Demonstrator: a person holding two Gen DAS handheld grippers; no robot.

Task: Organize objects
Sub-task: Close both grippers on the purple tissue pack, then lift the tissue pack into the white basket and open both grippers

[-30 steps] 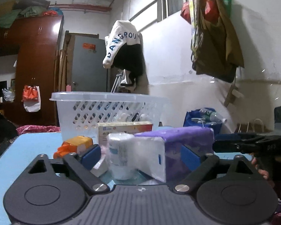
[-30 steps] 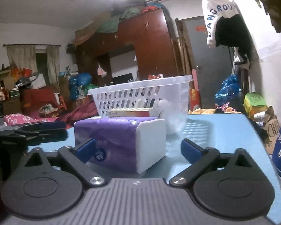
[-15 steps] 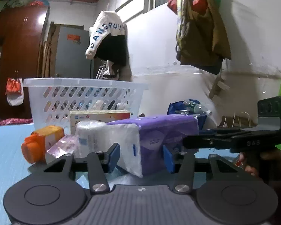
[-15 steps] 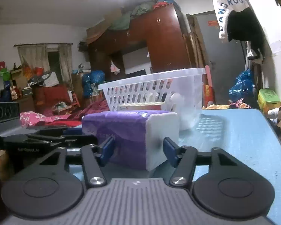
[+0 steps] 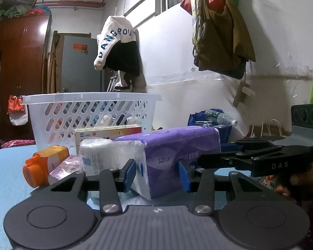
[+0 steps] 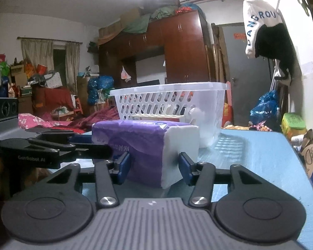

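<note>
With the purple tissue pack (image 5: pixel 177 152) lying on the blue counter (image 6: pixel 260 156) just in front of the white basket (image 5: pixel 89 112), grip from both ends. Left tongs (image 5: pixel 157 174): part-closed around the near white end, contact unclear. Right tongs (image 6: pixel 154 166): part-closed around the opposite end, contact likewise unclear. Close both evenly; squeeze lightly, since soft packs buckle. Lift level, clear the basket rim, lower inside. Avoid nudging the white roll (image 5: pixel 96 154) and orange-capped bottle (image 5: pixel 44 165) beside the pack.
</note>
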